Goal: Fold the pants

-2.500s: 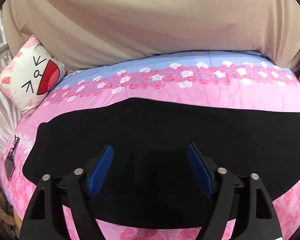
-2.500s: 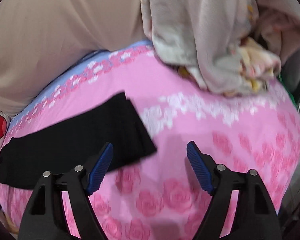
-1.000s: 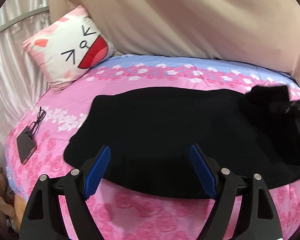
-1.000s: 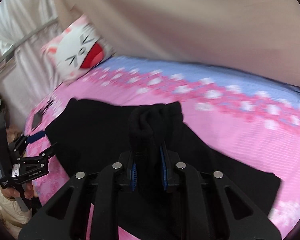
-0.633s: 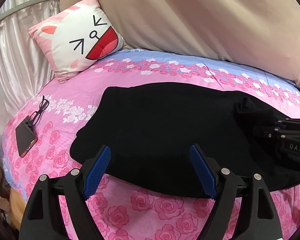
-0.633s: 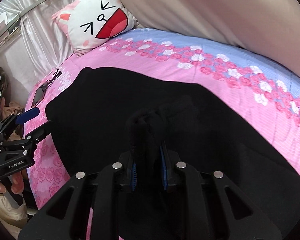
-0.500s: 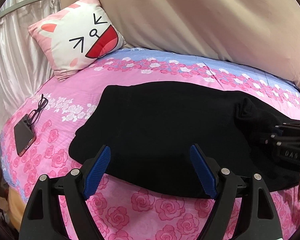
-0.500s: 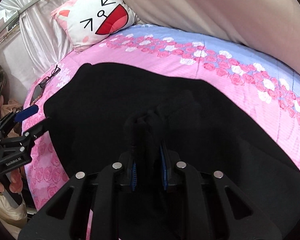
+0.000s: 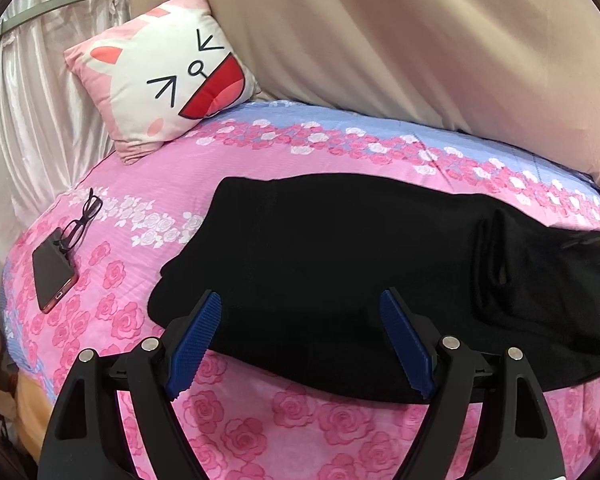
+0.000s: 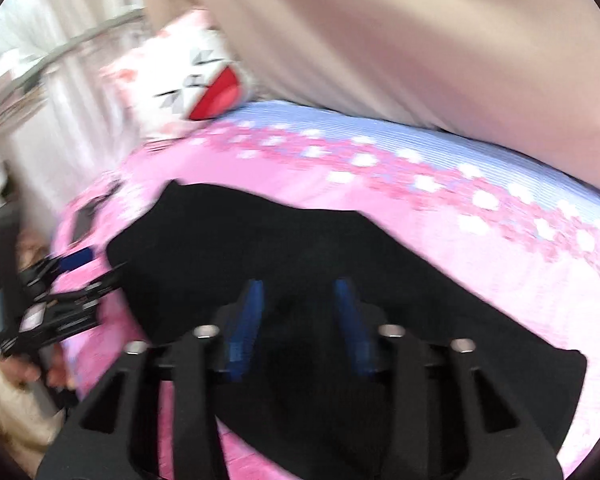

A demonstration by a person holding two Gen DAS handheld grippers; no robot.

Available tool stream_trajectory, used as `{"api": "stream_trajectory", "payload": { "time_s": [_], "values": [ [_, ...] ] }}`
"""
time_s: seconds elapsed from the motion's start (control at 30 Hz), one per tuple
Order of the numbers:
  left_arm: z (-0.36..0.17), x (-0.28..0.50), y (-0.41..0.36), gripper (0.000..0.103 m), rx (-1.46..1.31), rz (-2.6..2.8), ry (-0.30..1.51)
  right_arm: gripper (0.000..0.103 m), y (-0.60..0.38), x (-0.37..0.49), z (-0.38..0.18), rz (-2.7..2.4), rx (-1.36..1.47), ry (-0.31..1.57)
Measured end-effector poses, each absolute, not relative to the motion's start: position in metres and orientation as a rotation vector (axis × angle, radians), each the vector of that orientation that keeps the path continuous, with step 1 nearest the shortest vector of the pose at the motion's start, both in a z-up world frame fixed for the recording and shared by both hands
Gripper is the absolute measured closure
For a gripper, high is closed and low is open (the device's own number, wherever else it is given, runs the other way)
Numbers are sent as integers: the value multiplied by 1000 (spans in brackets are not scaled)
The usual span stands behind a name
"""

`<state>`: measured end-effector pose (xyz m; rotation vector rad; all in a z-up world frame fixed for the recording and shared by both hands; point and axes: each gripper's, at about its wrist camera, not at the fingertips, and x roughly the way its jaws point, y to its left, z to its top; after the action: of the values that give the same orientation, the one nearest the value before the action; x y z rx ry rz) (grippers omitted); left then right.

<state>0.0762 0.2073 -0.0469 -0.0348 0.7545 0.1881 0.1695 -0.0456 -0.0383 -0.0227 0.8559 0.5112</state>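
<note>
Pants [image 10: 300, 240] dropped below opening R claw [image 10: 300, 312].

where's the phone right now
In the left wrist view the phone lies on the pink bedspread near its left edge, with the glasses against its top end, left of the black pants.

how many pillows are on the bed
1: the cat-face pillow sits at the far left corner of the bed, propped against the curtain. Others may lie outside the views.
</note>
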Motion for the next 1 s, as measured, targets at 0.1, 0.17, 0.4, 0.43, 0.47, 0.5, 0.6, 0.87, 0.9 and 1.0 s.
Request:
{"api": "stream_trajectory", "payload": {
  "time_s": [0.1,0.17,0.4,0.43,0.47,0.5,0.6,0.87,0.9,1.0],
  "values": [
    [-44,75,199,24,-10,178,751,74,-26,195,-82,485,-57,952],
    [-44,75,196,24,0,175,757,73,-8,192,-91,453,-114,911],
    [-40,72,193,22,7,180,752,77,-42,157,-50,461,-63,837],
    [-40,72,193,22,6,182,753,76,-72,147,-41,405,-40,810],
    [-41,73,191,22,5,186,757,76,-92,143,-37,367,-25,802],
    [-42,74,189,22,3,186,760,76,-119,137,-35,312,-9,801],
    [-43,81,176,22,-6,162,768,73,-193,128,-50,124,23,854],
    [-25,107,112,17,56,32,721,73,-222,128,-55,161,82,839],
    [-25,117,102,17,58,14,716,73,-219,133,-51,171,79,827],
    [-38,157,76,17,72,-7,756,73,-224,166,-72,154,65,886]
  ]
}}
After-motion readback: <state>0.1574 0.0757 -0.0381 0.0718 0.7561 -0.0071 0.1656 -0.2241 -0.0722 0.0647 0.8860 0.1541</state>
